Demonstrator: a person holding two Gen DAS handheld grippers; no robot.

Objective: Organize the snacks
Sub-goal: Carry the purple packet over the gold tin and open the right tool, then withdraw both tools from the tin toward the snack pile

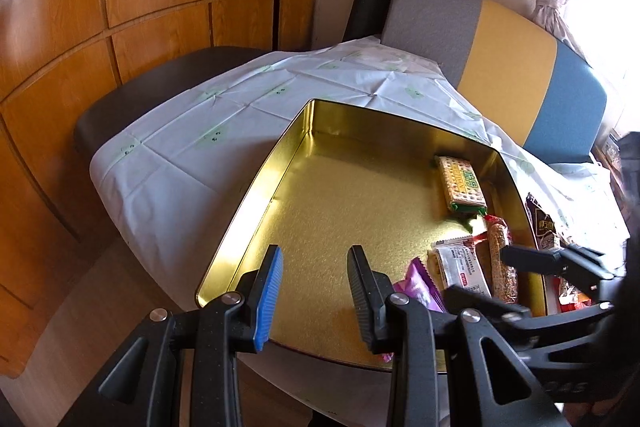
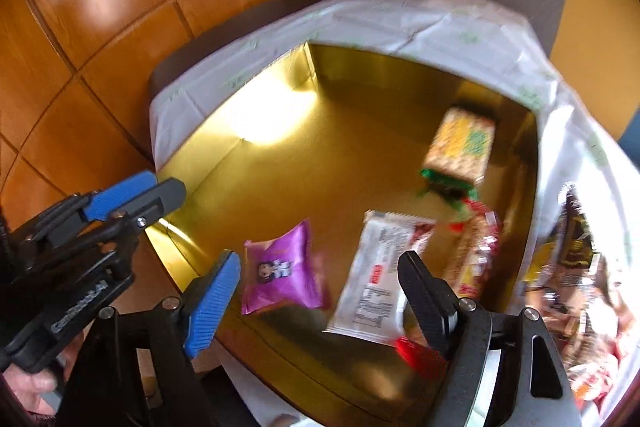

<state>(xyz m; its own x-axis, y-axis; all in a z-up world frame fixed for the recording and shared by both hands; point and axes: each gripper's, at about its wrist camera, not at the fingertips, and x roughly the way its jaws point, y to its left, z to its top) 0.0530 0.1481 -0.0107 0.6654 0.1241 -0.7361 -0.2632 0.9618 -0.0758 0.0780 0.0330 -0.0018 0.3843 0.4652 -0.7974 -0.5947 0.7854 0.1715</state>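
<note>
Two gripper-mounted fisheyes, both angled down into one gold tin

The left wrist view looks steeply down from the gold tin's (image 1: 256, 187) near-left edge, close above it; the right wrist view hangs closer over the tin's (image 2: 360, 75) near-right part, blurred. Both share the tin floor, the cracker pack (image 1: 462, 183) (image 2: 460, 147) and the wooden cabinet (image 1: 120, 27) (image 2: 120, 7) behind.

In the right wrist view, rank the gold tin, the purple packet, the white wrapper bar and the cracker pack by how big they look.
1. gold tin
2. white wrapper bar
3. purple packet and cracker pack: look alike; the cracker pack lies farther off and is blurred, so unranked.
</note>
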